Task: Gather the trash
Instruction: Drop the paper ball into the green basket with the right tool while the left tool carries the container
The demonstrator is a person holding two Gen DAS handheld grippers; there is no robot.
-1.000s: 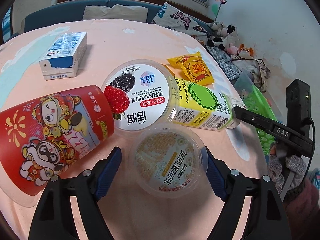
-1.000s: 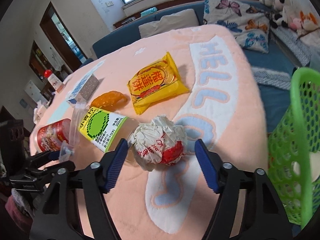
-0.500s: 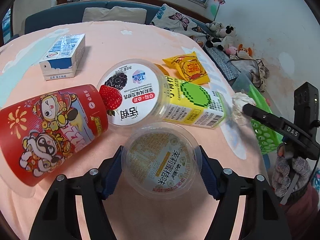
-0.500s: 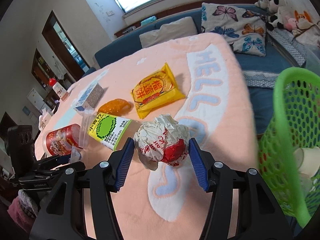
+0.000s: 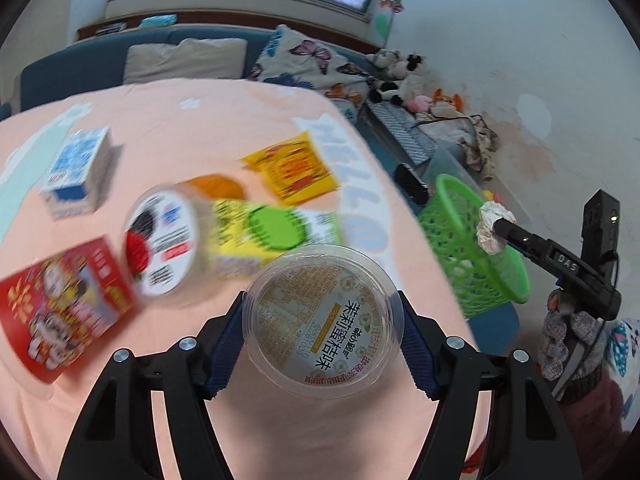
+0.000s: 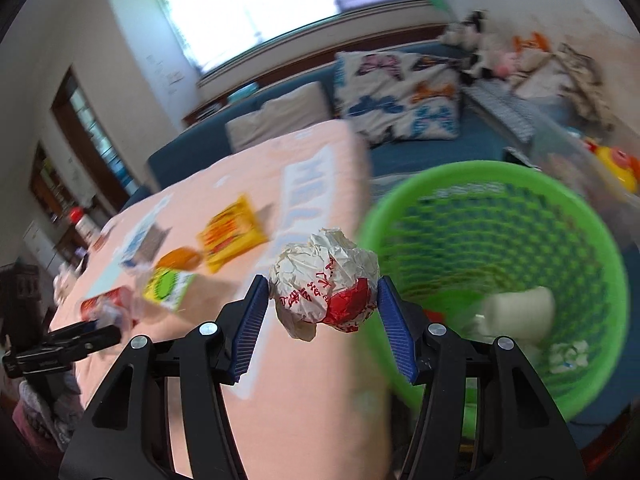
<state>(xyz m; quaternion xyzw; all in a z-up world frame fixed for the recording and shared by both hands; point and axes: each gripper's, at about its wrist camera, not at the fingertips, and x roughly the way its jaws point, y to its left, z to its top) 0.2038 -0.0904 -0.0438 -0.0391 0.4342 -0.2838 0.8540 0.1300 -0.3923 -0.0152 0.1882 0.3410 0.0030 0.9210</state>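
Two grips: both tongs are carrying trash at once, each clamped on one piece.
Right tongs [image 6: 318, 308]: closing partway on the paper ball [image 6: 324, 280], pads pressing its two sides, nothing slack between them.
Left tongs [image 5: 322, 340]: standing fairly wide but clamping the clear cup [image 5: 322, 320] across its body, lid label facing the camera.
Paper ball's place: hanging at the near rim of the green basket [image 6: 600, 240], not yet over the hollow; the left view is showing it level with the basket's top.
Cup's place: lifting off the pink cloth [image 5: 320, 432], well short of the basket, which is standing off the table's far-right edge.
Basket contents: already holding a white cup [image 6: 520, 312] and some pale scraps.
Left behind, on the far side of the table from the basket: red cup [image 5: 60, 312], yogurt tub [image 5: 164, 240], green-and-yellow carton [image 5: 276, 236], yellow packet [image 5: 292, 168], blue-white carton [image 5: 78, 168].
Step in hand, as I judge it: bringing the ball over the basket for dropping.
Doing it well: keeping the squeeze until the ball is hanging over the basket's middle, then parting the jaws fully so the crumpled paper is not catching on a pad.
Cup care: holding it level and gently, since thin plastic is likely flexing and slipping.
Order: ball first, cup following, arms keeping apart.
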